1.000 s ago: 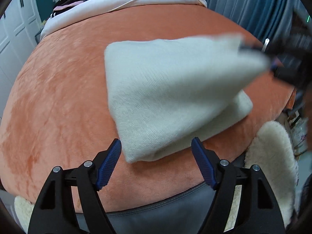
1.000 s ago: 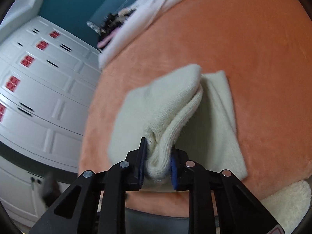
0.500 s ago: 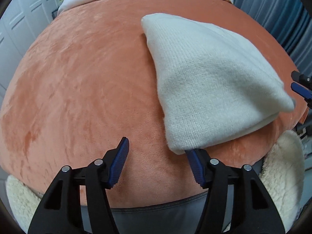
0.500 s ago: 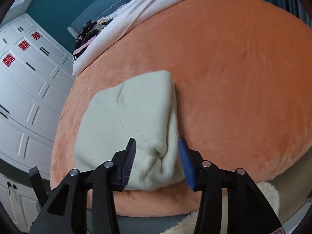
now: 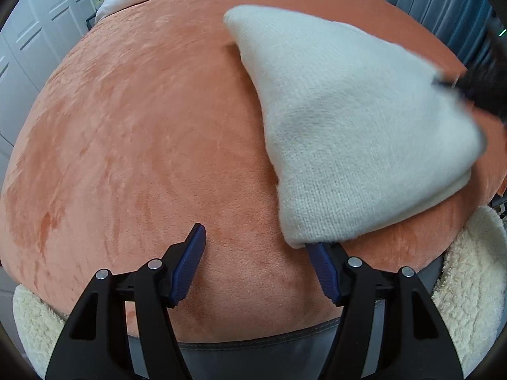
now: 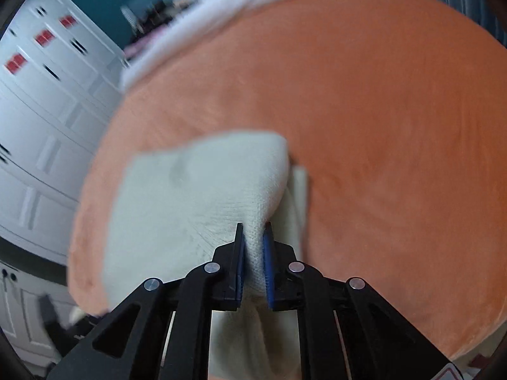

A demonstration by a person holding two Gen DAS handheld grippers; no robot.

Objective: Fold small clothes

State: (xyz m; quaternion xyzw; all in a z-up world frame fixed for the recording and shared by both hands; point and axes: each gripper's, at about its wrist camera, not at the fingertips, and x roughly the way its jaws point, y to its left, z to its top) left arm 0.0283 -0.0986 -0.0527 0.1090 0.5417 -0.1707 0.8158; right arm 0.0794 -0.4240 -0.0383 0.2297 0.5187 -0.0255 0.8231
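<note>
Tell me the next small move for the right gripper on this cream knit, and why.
Probably carry the pinched corner a bit further across and lay it down. The right gripper is shut on the knit, whose corner is lifted off the orange blanket, so the fold looks unfinished. The left gripper is open beside the near corner.

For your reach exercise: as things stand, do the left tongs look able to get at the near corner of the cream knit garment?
Probably yes. The left tongs are open, and the cream knit garment has its near corner lying right at their right-hand finger on the orange blanket. Nothing lies between; the right tongs grip the far side.
</note>
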